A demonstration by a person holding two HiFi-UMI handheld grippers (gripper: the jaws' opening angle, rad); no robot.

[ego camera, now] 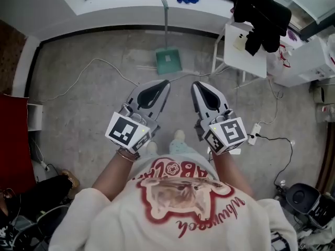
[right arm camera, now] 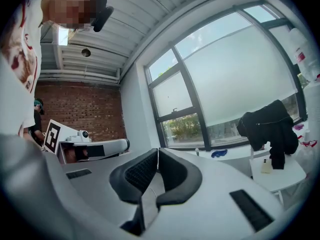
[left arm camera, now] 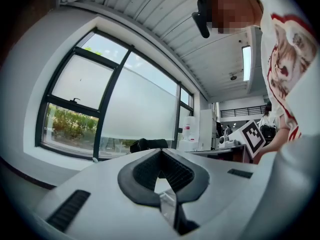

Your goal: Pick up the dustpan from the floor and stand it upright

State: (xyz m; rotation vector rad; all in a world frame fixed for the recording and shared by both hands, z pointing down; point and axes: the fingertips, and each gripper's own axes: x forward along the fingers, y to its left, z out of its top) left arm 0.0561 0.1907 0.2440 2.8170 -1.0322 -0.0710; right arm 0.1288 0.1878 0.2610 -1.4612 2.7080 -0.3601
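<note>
Both claws, the left claw [ego camera: 165,83] and the right claw [ego camera: 194,86], are pressed together and empty, held level at mid-frame in the head view. The dustpan [ego camera: 168,60] is at upper centre, its pan on the floor [ego camera: 94,98] and its handle rising against the white wall [ego camera: 120,14], well apart from either claw. Judgement: it appears already upright. Recommended: stay clear of the handle, confirm the lean is stable, and mind the cable [ego camera: 112,65] near the pan.

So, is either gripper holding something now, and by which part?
Nothing is held: left gripper and right gripper are shut, empty, away from the dustpan.
</note>
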